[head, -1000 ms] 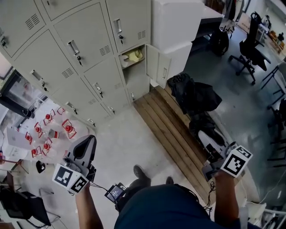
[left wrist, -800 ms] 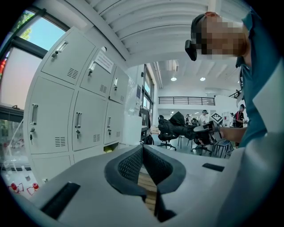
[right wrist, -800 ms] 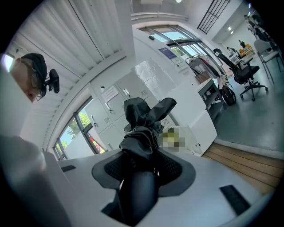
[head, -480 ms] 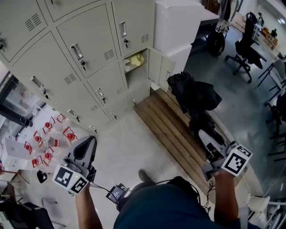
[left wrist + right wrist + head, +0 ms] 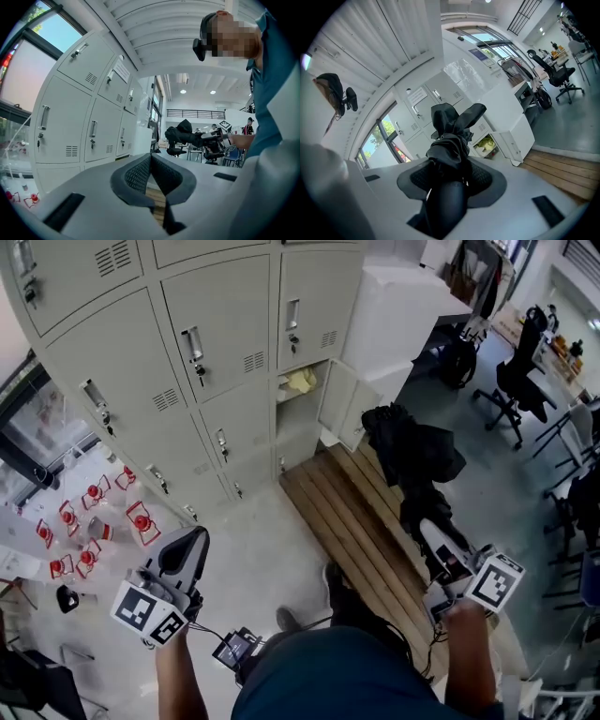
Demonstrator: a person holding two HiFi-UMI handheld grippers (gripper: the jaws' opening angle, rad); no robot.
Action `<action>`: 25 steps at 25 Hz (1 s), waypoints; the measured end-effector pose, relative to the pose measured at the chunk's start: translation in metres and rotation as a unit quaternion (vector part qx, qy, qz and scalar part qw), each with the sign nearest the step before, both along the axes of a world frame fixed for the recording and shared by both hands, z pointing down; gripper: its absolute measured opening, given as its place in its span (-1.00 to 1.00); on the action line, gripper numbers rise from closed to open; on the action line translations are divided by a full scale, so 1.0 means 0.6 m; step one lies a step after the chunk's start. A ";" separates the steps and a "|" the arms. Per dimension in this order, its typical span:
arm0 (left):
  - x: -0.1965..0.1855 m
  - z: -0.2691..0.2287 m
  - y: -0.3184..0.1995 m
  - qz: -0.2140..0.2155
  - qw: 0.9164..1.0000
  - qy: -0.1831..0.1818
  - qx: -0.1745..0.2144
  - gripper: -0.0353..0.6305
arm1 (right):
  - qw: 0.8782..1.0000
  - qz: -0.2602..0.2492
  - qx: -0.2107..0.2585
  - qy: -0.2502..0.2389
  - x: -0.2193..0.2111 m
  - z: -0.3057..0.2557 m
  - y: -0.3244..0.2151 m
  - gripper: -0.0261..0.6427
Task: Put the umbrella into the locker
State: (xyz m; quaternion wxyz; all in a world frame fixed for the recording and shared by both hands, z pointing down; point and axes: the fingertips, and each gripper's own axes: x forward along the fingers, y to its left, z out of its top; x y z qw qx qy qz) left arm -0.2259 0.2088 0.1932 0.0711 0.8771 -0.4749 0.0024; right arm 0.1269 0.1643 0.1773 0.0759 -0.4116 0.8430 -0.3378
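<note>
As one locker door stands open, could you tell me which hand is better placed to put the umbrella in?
Right: its tongs clamp the black umbrella, which points toward the open locker compartment. The left tongs are shut and empty.

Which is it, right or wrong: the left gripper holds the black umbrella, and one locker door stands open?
Wrong about the side. The right gripper holds the black umbrella, as the right gripper view shows; the left gripper is shut with nothing in it. One locker door does stand open.
</note>
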 end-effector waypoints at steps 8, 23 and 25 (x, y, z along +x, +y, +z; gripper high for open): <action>-0.065 -0.006 0.014 -0.072 0.997 -0.009 -0.004 -0.84 | 0.999 -0.033 0.000 -0.030 -0.045 -0.002 -0.102 -0.33; -0.031 -0.003 -0.086 -0.132 0.991 -0.015 -0.017 -0.84 | 0.995 -0.096 -0.001 -0.032 -0.045 0.009 -0.302 -0.33; -0.025 -0.001 -0.104 -0.137 0.990 -0.015 -0.020 -0.84 | 0.994 -0.101 -0.003 -0.031 -0.042 0.013 -0.326 -0.33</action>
